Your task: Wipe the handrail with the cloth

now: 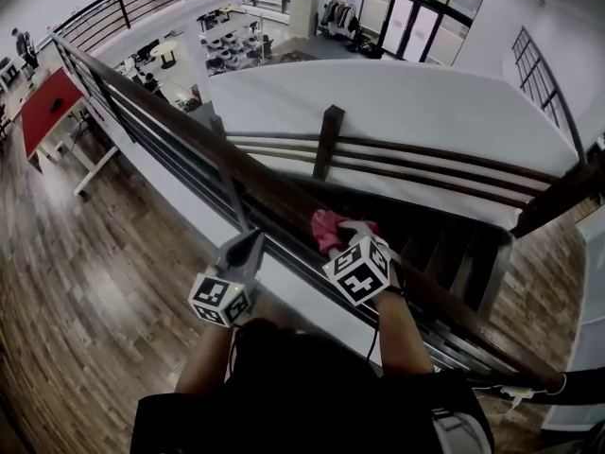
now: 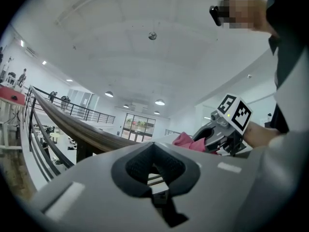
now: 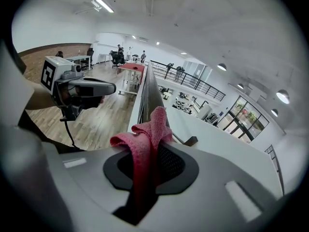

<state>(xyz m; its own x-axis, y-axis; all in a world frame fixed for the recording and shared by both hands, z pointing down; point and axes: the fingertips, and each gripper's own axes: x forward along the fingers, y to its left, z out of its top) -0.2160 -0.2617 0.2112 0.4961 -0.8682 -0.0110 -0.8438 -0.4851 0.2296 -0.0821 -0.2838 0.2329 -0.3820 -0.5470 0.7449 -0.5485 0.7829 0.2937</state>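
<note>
Head view: we hold the right gripper (image 1: 357, 231) clenched on the pink cloth (image 1: 327, 230), which rests on the wooden handrail (image 1: 151, 95); the left gripper (image 1: 251, 241) hangs just beside the rail

Left gripper view: the left gripper's (image 2: 154, 150) jaws meet, grasping nothing

Right gripper view: the cloth (image 3: 145, 138) stands pinched between the jaws, in line with the handrail (image 3: 150, 93)
</note>
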